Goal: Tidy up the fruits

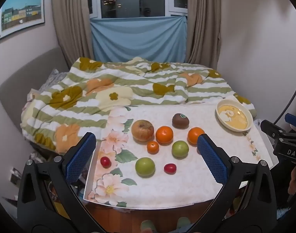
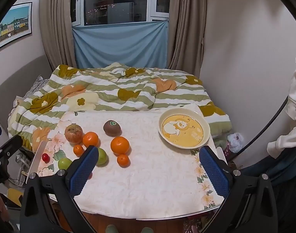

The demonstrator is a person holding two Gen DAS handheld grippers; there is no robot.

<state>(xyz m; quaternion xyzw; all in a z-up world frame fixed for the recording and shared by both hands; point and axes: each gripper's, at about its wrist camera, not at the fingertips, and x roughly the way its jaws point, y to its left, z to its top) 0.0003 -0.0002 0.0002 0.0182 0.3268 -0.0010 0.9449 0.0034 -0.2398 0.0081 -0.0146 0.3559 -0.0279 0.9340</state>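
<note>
fruits lie loose on the floral cloth; both hand-held grippers gape empty.

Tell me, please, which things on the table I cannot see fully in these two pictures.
- Small orange, left wrist view: mostly behind the left gripper's finger.
- Green fruit, right wrist view: partly behind the right gripper's finger.
- Red tomato, right wrist view: almost hidden by that finger.
- Kiwi sticker: text too small.

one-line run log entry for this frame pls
stage: pre-grasp | left gripper: open, empty | right gripper: open, empty | plate: empty | fruits: all on tablecloth, kiwi nearest plate
</note>
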